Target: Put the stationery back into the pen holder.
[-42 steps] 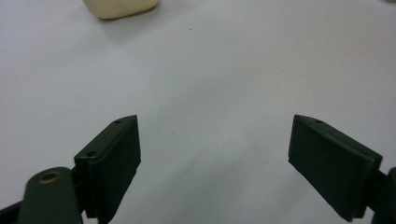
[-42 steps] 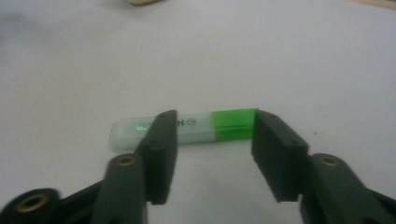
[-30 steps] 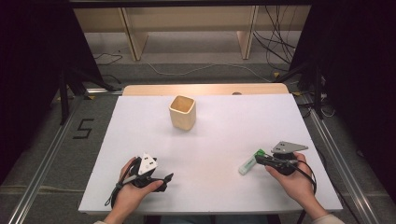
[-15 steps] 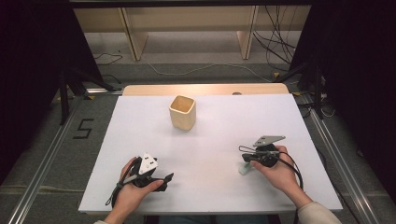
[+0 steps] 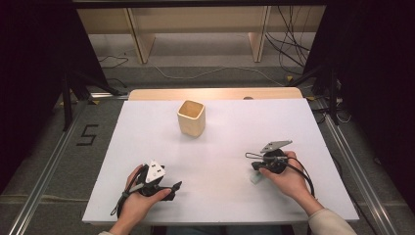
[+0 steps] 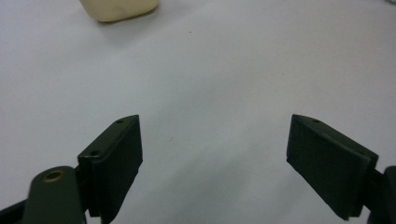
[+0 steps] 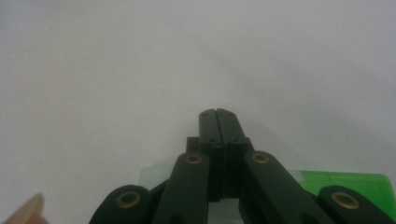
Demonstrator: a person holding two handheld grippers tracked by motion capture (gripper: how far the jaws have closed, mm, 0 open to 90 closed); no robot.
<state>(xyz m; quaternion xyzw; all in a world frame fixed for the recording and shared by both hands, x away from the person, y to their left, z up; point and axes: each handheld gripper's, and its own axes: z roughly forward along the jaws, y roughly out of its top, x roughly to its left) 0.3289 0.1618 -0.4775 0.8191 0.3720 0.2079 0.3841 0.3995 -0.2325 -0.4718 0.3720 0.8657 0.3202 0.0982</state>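
White flat bench (image 5: 215,147), large rectangle. Beige square-mouthed wooden cup (image 5: 191,118) upright near the far edge, a bit left of centre, well apart from both hands. Left gripper (image 5: 172,190) near the near-left corner, lying low on the bench; in the left gripper view its black fingers (image 6: 114,156) are spread wide with bare bench between them, cup base at the top of that view. Right gripper (image 5: 250,156) toward the near-right part of the bench, fingers (image 7: 217,122) pressed together, pinching nothing. Small white-and-green marker-like stick (image 5: 256,177) lies flat on the bench under the right gripper, below and behind the fingertips, not between them. In the right gripper view its long axis runs crosswise to the fingers, green end (image 7: 345,181) to one side, pale end to the other. Right hand is far nearer. Judgement: a grasp needs the fingers spread and drawn back over the stick, closing across its short width.
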